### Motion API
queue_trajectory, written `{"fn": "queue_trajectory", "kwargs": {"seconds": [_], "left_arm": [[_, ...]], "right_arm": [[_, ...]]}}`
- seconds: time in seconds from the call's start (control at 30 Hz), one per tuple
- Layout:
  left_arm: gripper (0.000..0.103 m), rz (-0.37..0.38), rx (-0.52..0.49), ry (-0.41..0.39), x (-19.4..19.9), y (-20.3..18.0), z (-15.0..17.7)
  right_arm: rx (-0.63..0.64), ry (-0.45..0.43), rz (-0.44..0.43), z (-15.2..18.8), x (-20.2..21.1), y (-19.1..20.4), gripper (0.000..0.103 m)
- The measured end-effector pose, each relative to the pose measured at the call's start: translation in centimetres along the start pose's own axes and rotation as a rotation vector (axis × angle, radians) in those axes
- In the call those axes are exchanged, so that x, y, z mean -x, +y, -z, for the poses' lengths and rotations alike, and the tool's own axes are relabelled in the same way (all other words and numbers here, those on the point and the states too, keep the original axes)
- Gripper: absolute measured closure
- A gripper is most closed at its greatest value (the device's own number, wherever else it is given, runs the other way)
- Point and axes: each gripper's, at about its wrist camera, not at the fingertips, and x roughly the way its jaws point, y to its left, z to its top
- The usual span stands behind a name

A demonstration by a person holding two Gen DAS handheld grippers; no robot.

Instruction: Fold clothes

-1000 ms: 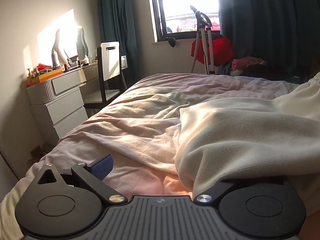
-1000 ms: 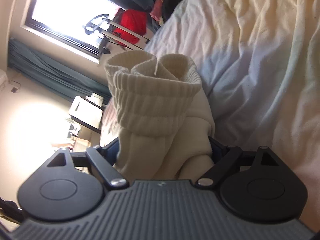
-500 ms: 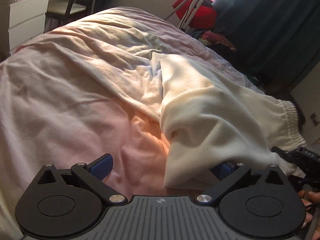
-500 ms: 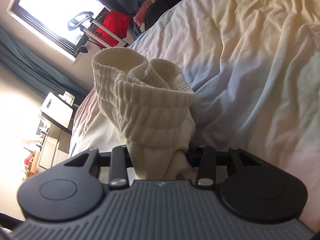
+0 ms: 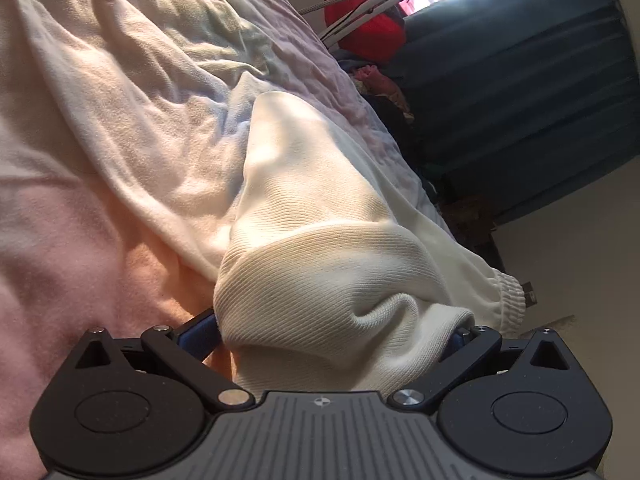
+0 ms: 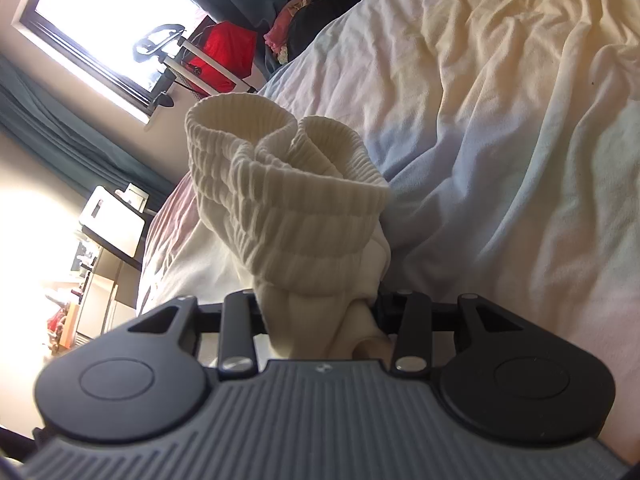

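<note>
A cream knit garment (image 5: 304, 220) lies across the bed's pale pink cover (image 5: 100, 120). Its elastic band (image 5: 508, 300) shows at the right. My left gripper (image 5: 332, 332) is open and wide. A thick fold of the garment bulges between its blue pads (image 5: 200, 332), and the right pad is mostly hidden by cloth. In the right wrist view my right gripper (image 6: 320, 312) is shut on the bunched garment just below its ribbed band (image 6: 288, 184). That band stands up in folds above the jaws.
The bed cover (image 6: 500, 120) is rumpled all around. Past the bed's far edge stand a red bag (image 5: 368, 28) with a pole handle, a dark curtain (image 5: 520, 80) and a clothes pile (image 6: 304, 28). A window (image 6: 108, 20), chair (image 6: 112, 220) and dresser (image 6: 68, 312) are at the left.
My left gripper rolled and came down onto the garment, whose fold now sits between its wide jaws. My right gripper's jaws closed on the cloth under the ribbed band and stayed in place.
</note>
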Motion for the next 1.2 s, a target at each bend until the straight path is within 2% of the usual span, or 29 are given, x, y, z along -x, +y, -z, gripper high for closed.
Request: {"fn": "queue_trajectory", "kwargs": {"seconds": [0.1,0.23,0.53,0.7,0.83,0.97,1.2], "left_arm": [[0.01,-0.031,-0.042,-0.017,-0.1,-0.5,0.1],[0.032,-0.074,-0.13,-0.064,0.9,-1.8,0.5],[0.055,-0.06,-0.206,-0.175,3.1,-3.7,0.9],[0.058,-0.03,-0.268,-0.26,5.0,-5.9,1.2],[0.061,-0.007,-0.293,-0.293,6.2,-7.7,1.3],[0.066,0.007,-0.328,-0.317,6.5,-10.5,1.1],[0.069,0.038,-0.369,-0.263,2.5,-18.2,-0.4]], "right_arm": [[0.034,-0.007,0.012,0.2,0.0,0.5,0.059],[0.028,-0.04,-0.015,0.5,0.5,0.6,0.06],[0.124,-0.177,-0.13,0.6,2.9,3.0,0.062],[0.172,-0.246,-0.186,0.3,4.4,4.2,0.064],[0.142,-0.279,-0.237,-0.4,5.8,4.3,0.065],[0.099,-0.3,-0.243,-1.6,7.2,4.3,0.066],[0.096,-0.381,-0.225,-6.9,9.9,3.9,0.068]]}}
